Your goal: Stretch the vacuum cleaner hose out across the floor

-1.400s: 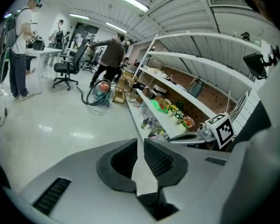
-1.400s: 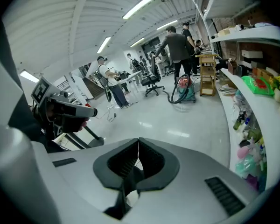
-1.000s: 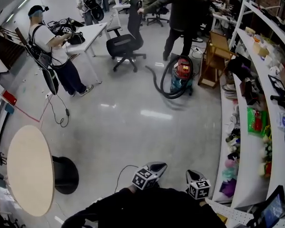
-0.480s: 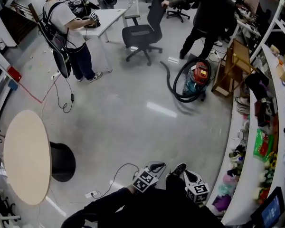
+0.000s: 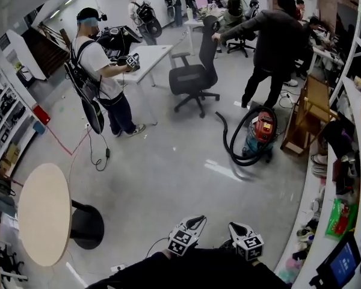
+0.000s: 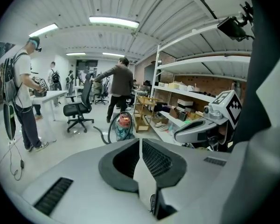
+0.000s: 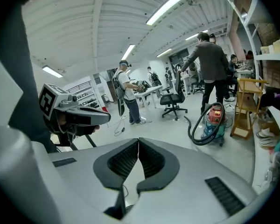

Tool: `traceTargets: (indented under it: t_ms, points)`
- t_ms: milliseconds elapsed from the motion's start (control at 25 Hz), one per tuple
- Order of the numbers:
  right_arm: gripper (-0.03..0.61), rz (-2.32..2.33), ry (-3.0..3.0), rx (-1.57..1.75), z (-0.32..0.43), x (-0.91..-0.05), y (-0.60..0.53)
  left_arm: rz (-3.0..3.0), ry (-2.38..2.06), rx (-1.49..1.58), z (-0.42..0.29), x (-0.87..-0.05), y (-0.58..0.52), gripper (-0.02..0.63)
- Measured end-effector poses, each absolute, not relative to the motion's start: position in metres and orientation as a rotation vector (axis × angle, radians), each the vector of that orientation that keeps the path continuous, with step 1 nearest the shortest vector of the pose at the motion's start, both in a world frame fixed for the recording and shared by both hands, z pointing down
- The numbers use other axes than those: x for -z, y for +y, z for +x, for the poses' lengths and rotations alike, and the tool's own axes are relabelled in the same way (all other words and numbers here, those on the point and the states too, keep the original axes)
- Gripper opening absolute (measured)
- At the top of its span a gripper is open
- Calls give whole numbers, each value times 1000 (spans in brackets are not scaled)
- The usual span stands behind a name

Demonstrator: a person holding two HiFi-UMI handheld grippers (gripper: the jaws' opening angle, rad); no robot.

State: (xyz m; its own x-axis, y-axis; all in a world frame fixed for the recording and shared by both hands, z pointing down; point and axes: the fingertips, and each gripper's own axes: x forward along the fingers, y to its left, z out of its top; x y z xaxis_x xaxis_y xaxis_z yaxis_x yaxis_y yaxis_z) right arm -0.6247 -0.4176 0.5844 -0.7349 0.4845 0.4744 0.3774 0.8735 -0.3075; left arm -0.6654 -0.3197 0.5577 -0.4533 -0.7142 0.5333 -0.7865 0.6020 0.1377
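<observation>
Left gripper (image 5: pixel 198 221) and right gripper (image 5: pixel 235 227) are both clenched empty, well apart from the hose (image 5: pixel 240 160) looped round the vacuum (image 5: pixel 263 128) near the floor's right edge; best approach, open one, and grasp the free end by the chair (image 5: pixel 195 77).

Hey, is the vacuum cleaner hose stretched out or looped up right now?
Looped: the black hose curls around the red vacuum cleaner, only its end trailing on the floor.

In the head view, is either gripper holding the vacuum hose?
No: the hose loops around the vacuum cleaner far across the floor, while the left gripper and right gripper are shut and empty.
</observation>
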Motion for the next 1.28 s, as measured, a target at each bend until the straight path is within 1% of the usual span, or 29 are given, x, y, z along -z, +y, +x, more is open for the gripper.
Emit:
traceTargets:
  t_ms: [120, 200, 280, 440, 640, 800, 960, 1080, 1280]
  points:
    - [15, -531, -2481, -263, -640, -571, -463, 1173, -2259, -114, -674, -557, -359, 35]
    - [15, -474, -2470, -284, -646, -577, -495, 1179, -2217, -88, -678, -560, -384, 35]
    - [15, -458, -2459, -320, -651, -587, -516, 1180, -2189, -106, -688, -559, -403, 35]
    - [15, -416, -2479, -367, -672, -576, -542, 1217, -2156, -159, -716, -556, -436, 35]
    - [15, -302, -2458, -392, -685, -610, -593, 1346, -2041, -189, -738, -577, -496, 35]
    - [15, -154, -2429, -393, -716, -621, -635, 1418, -2002, -146, -795, -585, -538, 35]
    - [14, -30, -2448, -393, -770, -609, -661, 1508, -1964, -133, -860, -581, -569, 35]
    - [14, -23, -2422, -400, -808, -607, -660, 1573, -1927, -109, -900, -580, -583, 35]
    - [15, -71, -2371, -415, -873, -616, -645, 1568, -1870, -104, -972, -604, -572, 35]
